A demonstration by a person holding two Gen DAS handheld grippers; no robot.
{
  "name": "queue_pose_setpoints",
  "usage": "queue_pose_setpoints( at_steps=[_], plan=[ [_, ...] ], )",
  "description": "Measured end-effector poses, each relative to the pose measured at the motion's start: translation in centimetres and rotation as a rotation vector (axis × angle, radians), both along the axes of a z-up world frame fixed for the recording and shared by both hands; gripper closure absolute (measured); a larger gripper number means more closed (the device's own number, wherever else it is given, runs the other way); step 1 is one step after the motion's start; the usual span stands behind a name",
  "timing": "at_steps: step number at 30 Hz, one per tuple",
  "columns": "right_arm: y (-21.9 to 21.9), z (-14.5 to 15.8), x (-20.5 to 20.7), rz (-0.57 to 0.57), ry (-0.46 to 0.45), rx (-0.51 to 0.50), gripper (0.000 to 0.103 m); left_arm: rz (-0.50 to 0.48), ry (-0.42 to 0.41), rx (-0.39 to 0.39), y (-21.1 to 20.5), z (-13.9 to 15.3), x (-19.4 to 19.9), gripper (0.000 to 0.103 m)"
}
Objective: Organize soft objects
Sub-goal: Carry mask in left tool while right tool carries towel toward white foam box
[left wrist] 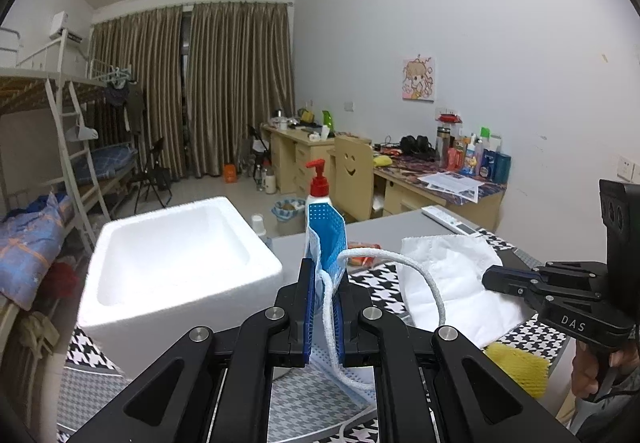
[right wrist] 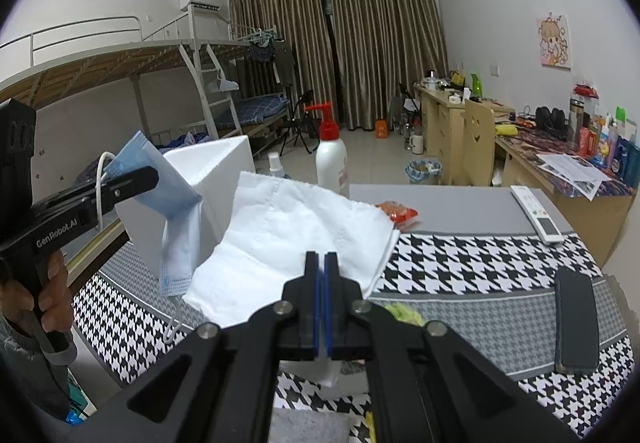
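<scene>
While both tools hang above it, the table (right wrist: 472, 263) with its houndstooth cloth is the biggest thing in view. Next in size, the white foam box (left wrist: 176, 263) sits at about ten o'clock from the left gripper (left wrist: 323, 307), open side up. A white tissue (right wrist: 288, 239) spreads out at twelve o'clock from the right gripper (right wrist: 321, 283), whose jaws are pressed together on its near edge, so the sheet is lifted off the cloth. The left gripper is clamped on a blue face mask (left wrist: 326, 239), which stands up between the pads at twelve o'clock with its white ear loop (left wrist: 400, 263) curling off toward three o'clock; seen from the right wrist, the mask hangs in front of the box. A white pump bottle (right wrist: 331, 159) with a red top stands beyond the tissue. A dark phone (right wrist: 576, 323) lies at three o'clock, a remote (right wrist: 536, 213) at two. Something yellow (left wrist: 516, 367), possibly foam netting, peeks out below the tissue.
</scene>
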State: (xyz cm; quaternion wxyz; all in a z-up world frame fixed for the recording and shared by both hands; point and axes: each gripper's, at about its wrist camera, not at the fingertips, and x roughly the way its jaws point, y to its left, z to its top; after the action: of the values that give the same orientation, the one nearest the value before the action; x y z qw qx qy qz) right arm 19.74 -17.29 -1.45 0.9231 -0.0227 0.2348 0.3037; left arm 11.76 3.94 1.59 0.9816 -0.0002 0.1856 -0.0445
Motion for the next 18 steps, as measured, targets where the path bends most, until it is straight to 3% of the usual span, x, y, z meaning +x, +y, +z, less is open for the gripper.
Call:
queue_pose_setpoints(
  at_steps=[18],
  plan=[
    [2.3, 3.2, 0.3, 0.033, -0.064, 0.021, 0.099, 0.054, -0.086, 0.034, 1.3, 4.0, -0.5, 0.094]
  ],
)
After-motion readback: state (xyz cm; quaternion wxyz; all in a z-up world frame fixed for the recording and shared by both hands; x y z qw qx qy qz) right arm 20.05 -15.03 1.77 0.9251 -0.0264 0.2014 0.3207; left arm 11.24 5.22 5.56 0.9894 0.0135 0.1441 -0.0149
